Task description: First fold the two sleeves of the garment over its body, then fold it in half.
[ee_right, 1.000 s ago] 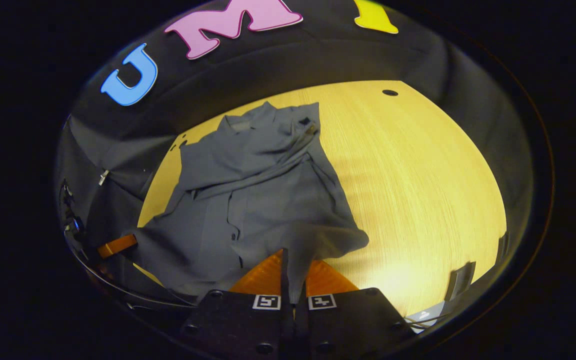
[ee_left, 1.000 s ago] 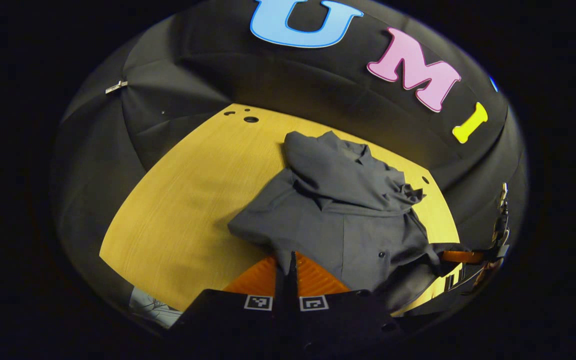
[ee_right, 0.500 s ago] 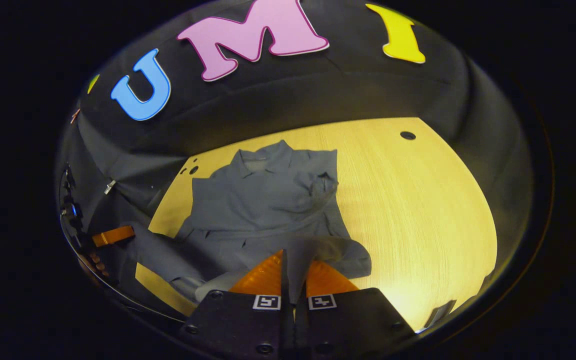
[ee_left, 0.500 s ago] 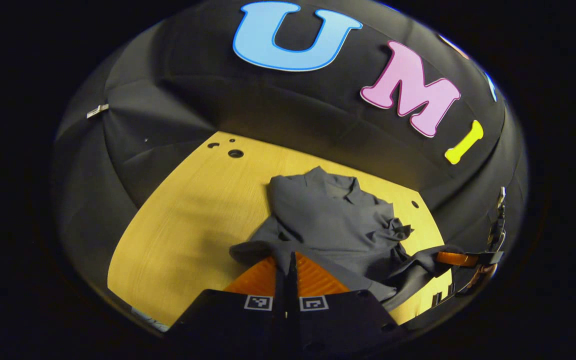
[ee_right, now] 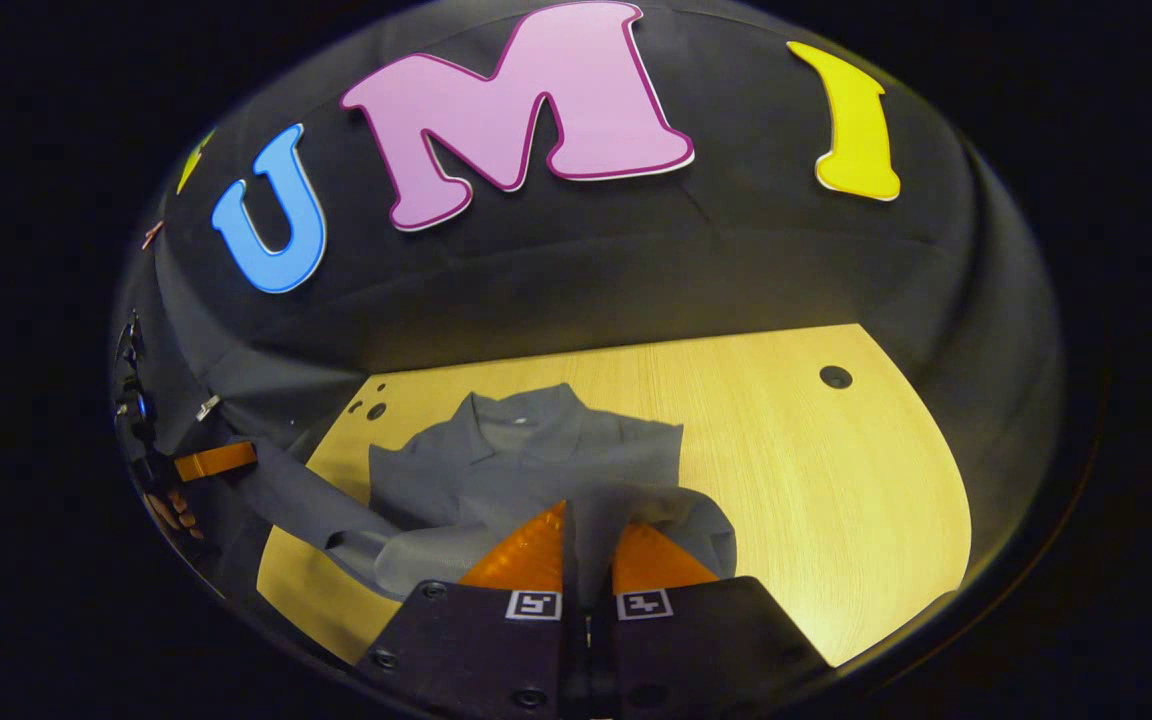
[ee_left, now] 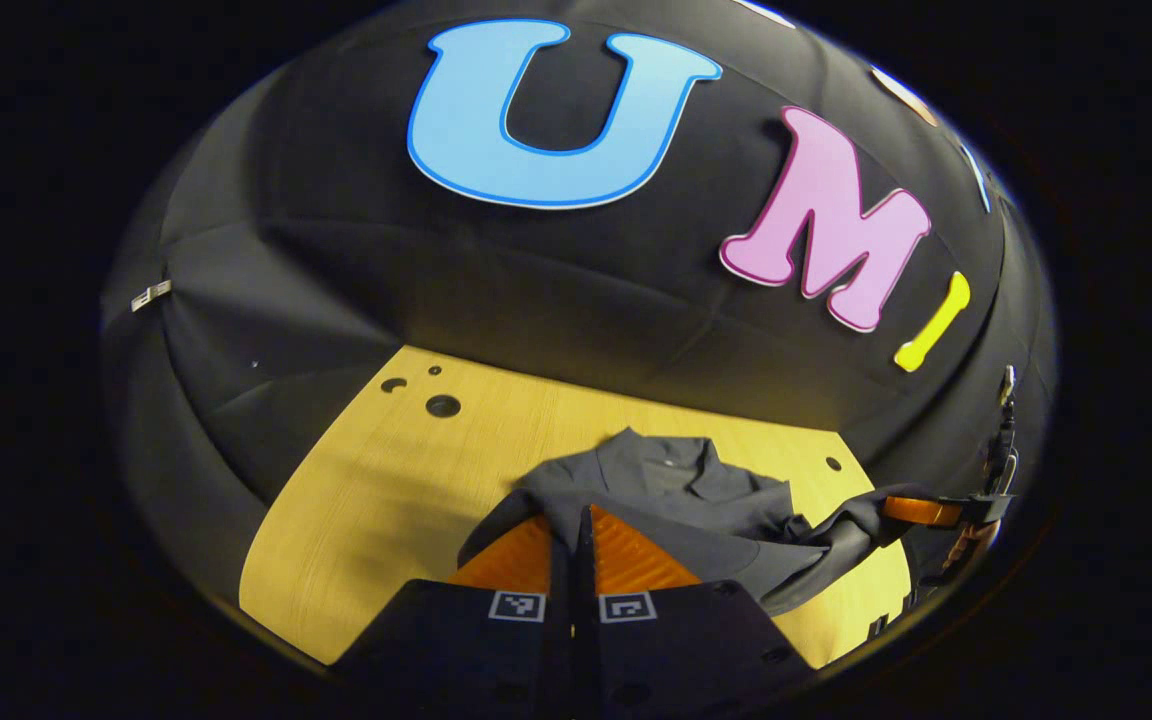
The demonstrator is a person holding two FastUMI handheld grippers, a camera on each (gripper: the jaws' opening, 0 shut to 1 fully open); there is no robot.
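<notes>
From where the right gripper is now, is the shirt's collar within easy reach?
Probably not yet: the right gripper is shut on the shirt hem. The collar lies uncovered ahead on the table, but the gripper must release first.

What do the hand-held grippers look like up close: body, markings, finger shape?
Each hand-held gripper, left and right, has a dark, blocky two-part body with round screw heads. Each half carries a small square black-and-white fiducial marker near the finger base. The fingers are wedge-shaped, tapering forward, with a finely ribbed surface.
</notes>
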